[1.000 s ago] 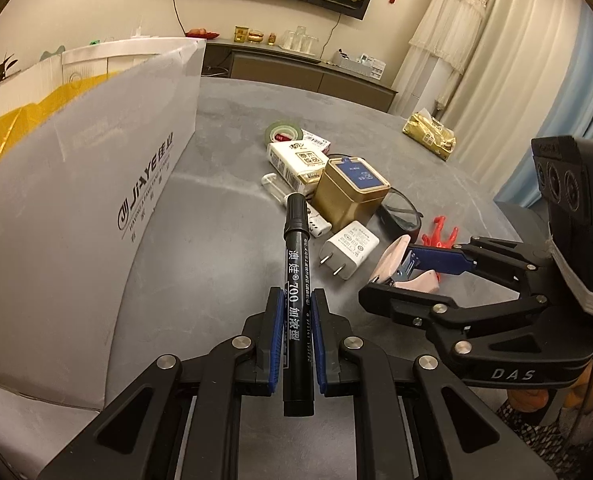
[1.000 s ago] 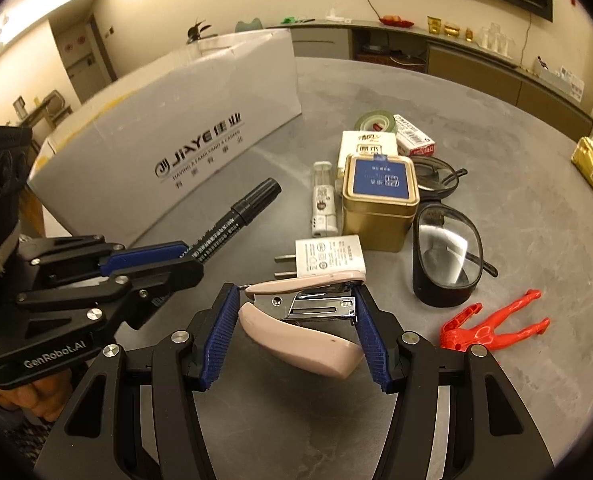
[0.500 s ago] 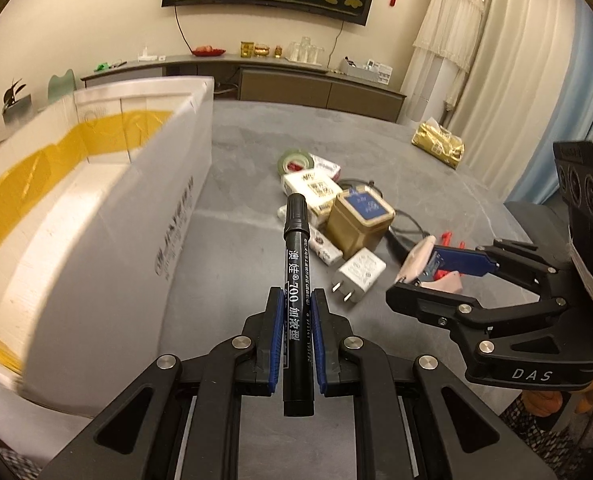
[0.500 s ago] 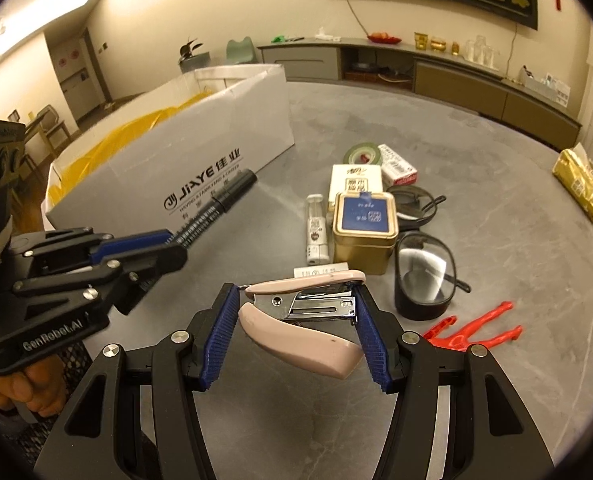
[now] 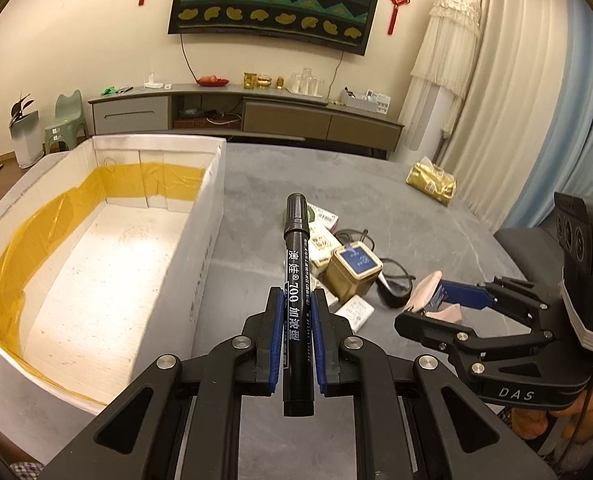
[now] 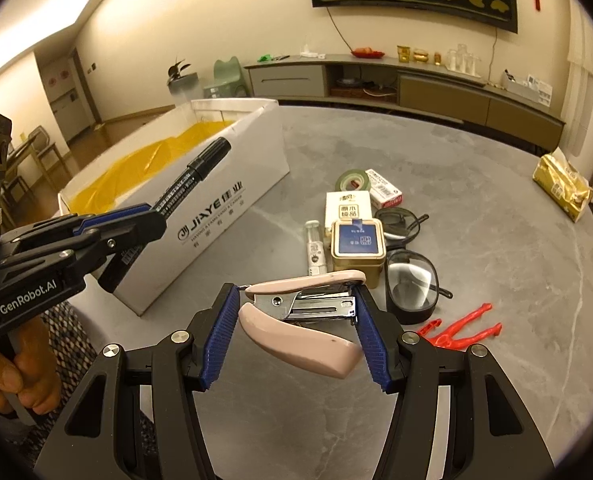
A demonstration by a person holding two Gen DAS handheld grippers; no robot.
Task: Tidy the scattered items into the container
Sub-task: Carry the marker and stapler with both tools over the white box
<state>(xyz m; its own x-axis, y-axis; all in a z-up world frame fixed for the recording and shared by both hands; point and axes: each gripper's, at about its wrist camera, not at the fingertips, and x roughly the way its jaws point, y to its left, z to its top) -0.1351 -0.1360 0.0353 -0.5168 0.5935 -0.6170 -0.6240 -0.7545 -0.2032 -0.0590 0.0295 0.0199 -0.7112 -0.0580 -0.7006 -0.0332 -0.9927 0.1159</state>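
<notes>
The grey desk (image 6: 476, 208) fills most of both views. On its left side stands the white box (image 5: 200, 248), open at the top, its inside walls banded with yellow tape; nothing shows on the part of its floor that is in view.

The left tongs (image 5: 297, 334) are closed on a black marker (image 5: 296, 280), gripped low on its barrel with the cap pointing far. In the left wrist view the marker is raised over the desk just right of the box's right wall; in the right wrist view its cap shows against the box opening. The right tongs (image 6: 296, 328) clamp a pink stapler (image 6: 308, 340) crosswise between the blue pads (image 6: 220, 332), held above the near part of the desk, right of the box.

The loose things lie in a cluster near the middle of the desk: goggles (image 6: 412, 284), touching a gold tin (image 6: 358, 248) with a blue lid, a white carton (image 6: 348, 208) just beyond the tin, a roll of green tape (image 6: 352, 180) farther still, a clear tube (image 6: 315, 248) left of the tin, and a red clip (image 6: 460, 330) near right. A gold bag (image 6: 564, 184) sits well apart at far right.
</notes>
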